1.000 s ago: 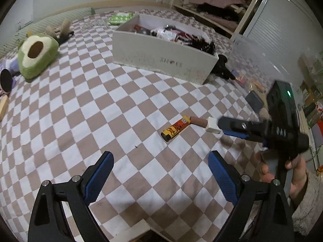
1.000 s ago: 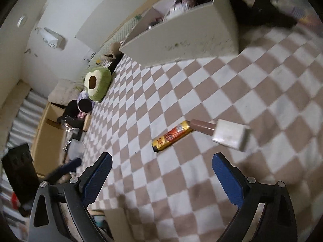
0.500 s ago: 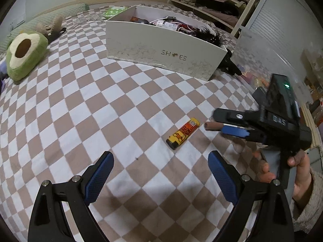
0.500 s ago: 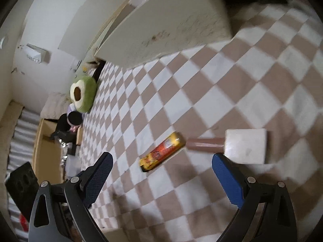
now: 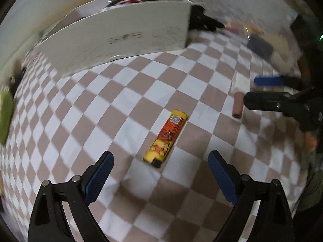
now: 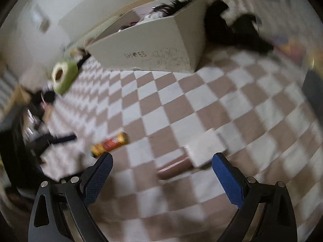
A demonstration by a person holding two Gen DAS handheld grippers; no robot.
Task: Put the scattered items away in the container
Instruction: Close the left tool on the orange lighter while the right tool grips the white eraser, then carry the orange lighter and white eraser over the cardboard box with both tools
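A yellow and orange lighter [image 5: 166, 138] lies on the checkered cloth just ahead of my open left gripper [image 5: 159, 176]. It also shows in the right wrist view [image 6: 110, 144]. A brush with a brown handle [image 6: 173, 169] and a white head [image 6: 206, 149] lies between the open fingers of my right gripper [image 6: 161, 178], low over the cloth. In the left wrist view the brown handle [image 5: 237, 104] shows beside the right gripper [image 5: 262, 90]. The white box marked SHOES [image 6: 153, 48] stands behind, holding several items.
A green avocado plush [image 6: 63, 74] lies at the left. A black furry thing [image 6: 234, 30] lies beside the box's right end. A dark pouch [image 5: 260, 45] and small coloured items [image 5: 236, 27] lie at the far right.
Both grippers have dropped lower and closer to the cloth. The left has closed in on the lighter. The right has swung round so the brush lies between its fingers.
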